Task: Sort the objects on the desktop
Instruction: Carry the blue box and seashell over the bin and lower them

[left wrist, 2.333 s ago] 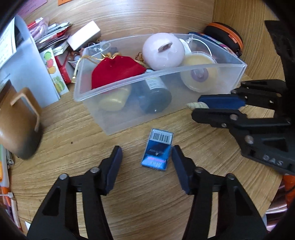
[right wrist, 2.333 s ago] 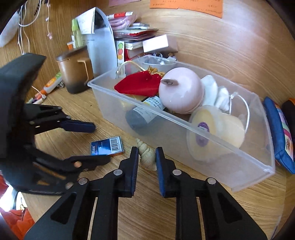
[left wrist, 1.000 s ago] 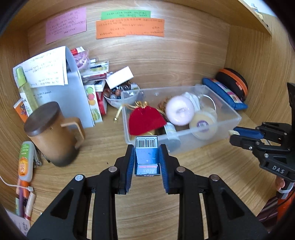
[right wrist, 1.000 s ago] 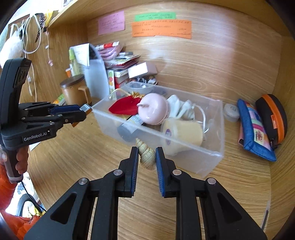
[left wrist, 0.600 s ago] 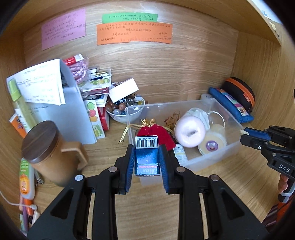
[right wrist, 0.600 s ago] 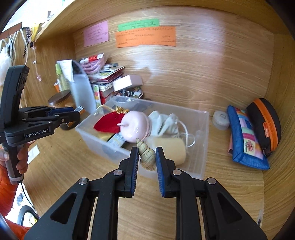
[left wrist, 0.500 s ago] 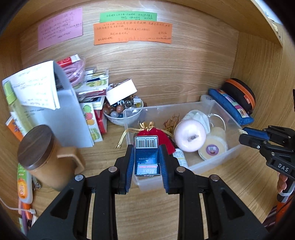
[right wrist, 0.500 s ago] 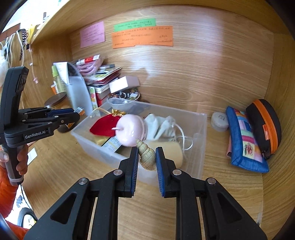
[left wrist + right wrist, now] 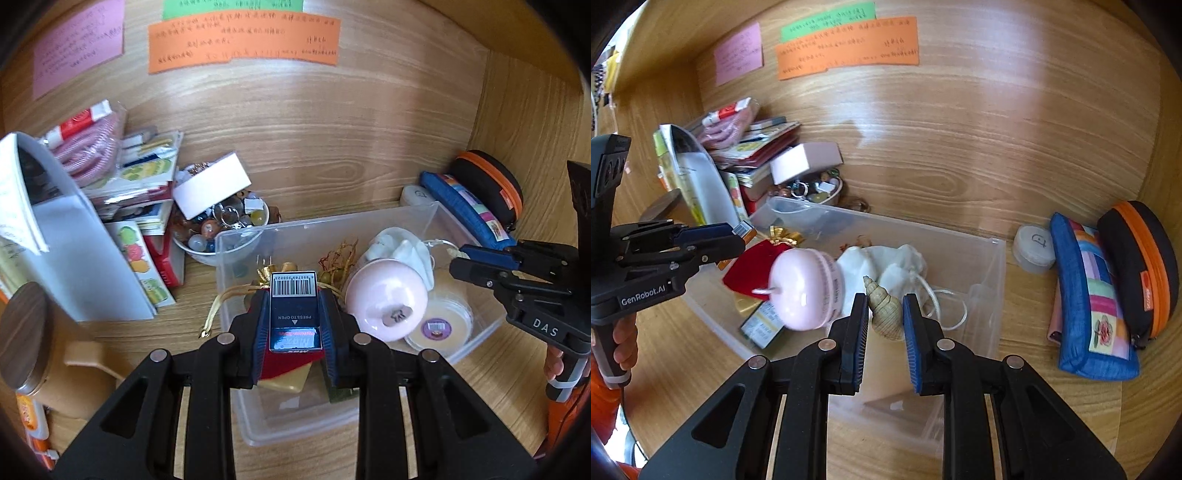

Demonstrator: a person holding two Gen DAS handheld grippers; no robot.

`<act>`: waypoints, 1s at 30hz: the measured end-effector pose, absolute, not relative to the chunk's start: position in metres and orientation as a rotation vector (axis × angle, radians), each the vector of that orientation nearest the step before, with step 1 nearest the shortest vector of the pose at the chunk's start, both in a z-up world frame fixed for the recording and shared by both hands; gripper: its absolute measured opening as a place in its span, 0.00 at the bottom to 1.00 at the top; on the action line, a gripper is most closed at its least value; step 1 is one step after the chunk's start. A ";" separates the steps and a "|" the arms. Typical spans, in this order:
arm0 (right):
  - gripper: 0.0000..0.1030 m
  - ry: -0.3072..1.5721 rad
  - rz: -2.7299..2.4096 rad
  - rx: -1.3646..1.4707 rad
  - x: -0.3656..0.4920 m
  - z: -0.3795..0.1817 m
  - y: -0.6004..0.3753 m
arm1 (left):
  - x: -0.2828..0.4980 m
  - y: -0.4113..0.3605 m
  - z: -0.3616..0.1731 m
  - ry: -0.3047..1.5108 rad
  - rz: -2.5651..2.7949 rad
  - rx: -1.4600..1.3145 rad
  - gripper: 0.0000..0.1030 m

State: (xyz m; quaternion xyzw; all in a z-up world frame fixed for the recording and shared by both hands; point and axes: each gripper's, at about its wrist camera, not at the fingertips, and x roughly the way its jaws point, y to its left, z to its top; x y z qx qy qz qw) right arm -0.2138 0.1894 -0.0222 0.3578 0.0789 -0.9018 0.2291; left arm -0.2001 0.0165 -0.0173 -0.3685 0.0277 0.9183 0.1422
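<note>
At the far left of the left wrist view stands a brown wooden-lidded mug (image 9: pixel 26 332), and beside it a white folded paper stand (image 9: pixel 70 251) with a stack of colourful booklets (image 9: pixel 147 206) leaning behind it. Next comes a white bowl of glass beads (image 9: pixel 225 225) with a white rectangular block (image 9: pixel 210 188) resting on top; the bowl touches the back left corner of the clear plastic storage bin (image 9: pixel 480 332).

The left gripper (image 9: pixel 294 321) hangs over the left end of that bin, its 2 blue-padded jaws pinching a small dark blue box with a barcode label (image 9: pixel 294 314), held upright above a red velvet pouch with gold cord (image 9: pixel 266 365) lying inside the bin. To the right of the pouch, also in the bin, sit a pale pink round macaron-shaped case (image 9: pixel 384 302), a white drawstring cloth bag (image 9: pixel 402 247) and a cream round tub with a purple sticker (image 9: pixel 443 321).

The right gripper (image 9: pixel 885 317) is above the bin's near right part, clamped on a beige spiral seashell (image 9: pixel 884 310) whose tip points up and away, over the white bag. Right of the bin on the wooden desk (image 9: pixel 1052 406) are a small round translucent lidded pot (image 9: pixel 1034 249), then a blue patchwork fabric pouch (image 9: pixel 1089 302), then a black oval case with an orange zip (image 9: pixel 1141 266) against the side wall.
</note>
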 end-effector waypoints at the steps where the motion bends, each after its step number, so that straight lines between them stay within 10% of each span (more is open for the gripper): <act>1: 0.17 0.221 -2.487 0.992 -0.218 -0.024 0.189 | -0.204 0.018 -0.020 0.081 2.647 -1.072 0.25; 18: 0.17 0.241 -2.501 1.006 -0.237 -0.042 0.190 | -0.220 0.031 -0.041 0.064 2.581 -1.138 0.25; 30: 0.44 0.149 -2.532 0.920 -0.230 -0.029 0.200 | -0.215 0.021 -0.036 0.051 2.610 -1.116 0.31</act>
